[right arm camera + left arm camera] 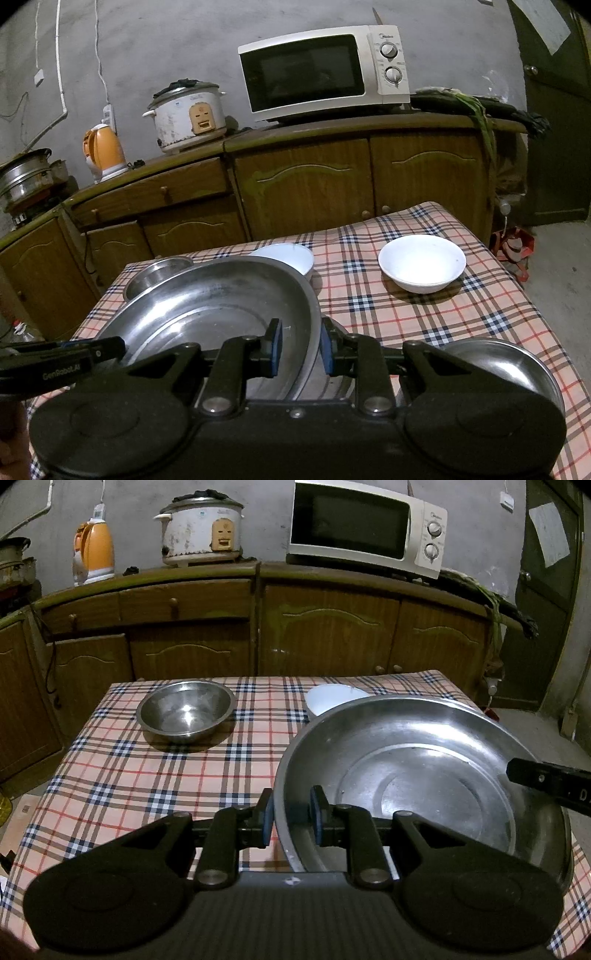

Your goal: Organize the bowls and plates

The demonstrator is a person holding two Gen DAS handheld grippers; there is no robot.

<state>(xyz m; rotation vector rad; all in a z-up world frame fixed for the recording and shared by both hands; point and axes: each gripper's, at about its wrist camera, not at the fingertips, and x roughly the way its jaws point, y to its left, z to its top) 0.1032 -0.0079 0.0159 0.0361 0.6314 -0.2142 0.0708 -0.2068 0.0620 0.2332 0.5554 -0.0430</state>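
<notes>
A large shallow steel basin (pixel 424 775) is held by its rim from both sides over the checked tablecloth (pixel 129 782). My left gripper (pixel 291 808) is shut on its left rim, blue pads on either side of the wall. My right gripper (pixel 301 343) is shut on the right rim of the basin (pixel 207 302); one of its fingers (pixel 546 782) shows at the right of the left wrist view. A smaller steel bowl (pixel 186 710) stands at the far left. One white bowl (pixel 284 254) sits just behind the basin, partly hidden. Another white bowl (pixel 423 264) stands at the far right.
A steel plate (pixel 498 365) lies on the cloth under my right gripper's right side. Beyond the table a wooden cabinet (pixel 325 627) carries a microwave (pixel 365 528), a rice cooker (pixel 201 528) and an orange kettle (pixel 96 554). A dark door (pixel 554 110) is at the right.
</notes>
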